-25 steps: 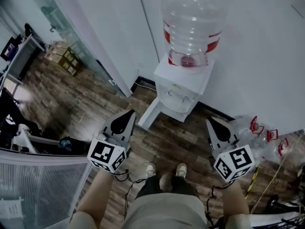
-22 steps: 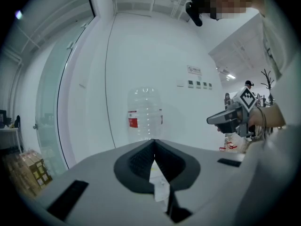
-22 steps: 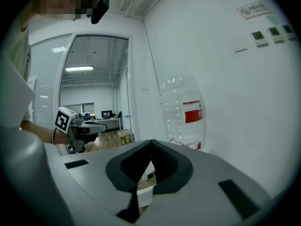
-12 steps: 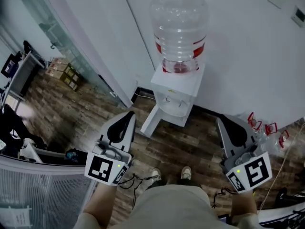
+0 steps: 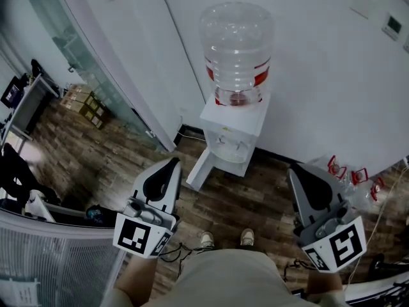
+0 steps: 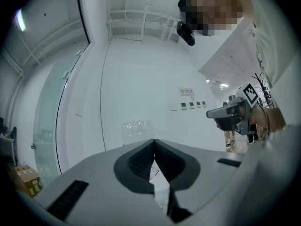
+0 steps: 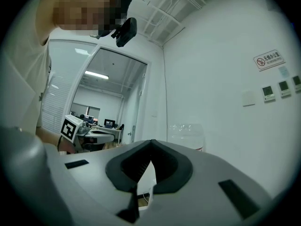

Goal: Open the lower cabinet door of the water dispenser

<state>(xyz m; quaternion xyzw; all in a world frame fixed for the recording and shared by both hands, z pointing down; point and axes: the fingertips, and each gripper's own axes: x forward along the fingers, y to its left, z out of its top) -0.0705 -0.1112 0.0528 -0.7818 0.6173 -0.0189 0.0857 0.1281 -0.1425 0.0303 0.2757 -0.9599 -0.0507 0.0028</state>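
The white water dispenser (image 5: 231, 133) stands against the wall with a large clear bottle (image 5: 236, 50) with a red label on top. A white panel (image 5: 201, 164) juts out from its lower left, like a door swung open. My left gripper (image 5: 172, 165) and right gripper (image 5: 295, 170) hover level above the wooden floor, well short of the dispenser, one on each side. Both are shut with nothing between the jaws. In the left gripper view the closed jaw tips (image 6: 154, 142) point toward the bottle (image 6: 136, 130). In the right gripper view the tips (image 7: 151, 142) do the same.
Empty bottles with red handles (image 5: 353, 179) lie on the floor at the right by the wall. A glass partition (image 5: 83, 62) and cardboard boxes (image 5: 83, 101) are at the left. A white mesh panel (image 5: 51, 261) is at the lower left. My feet (image 5: 223, 238) stand between the grippers.
Both grippers have risen and drawn back toward my body, still shut. The head view has lifted, so the whole bottle and more wall show.
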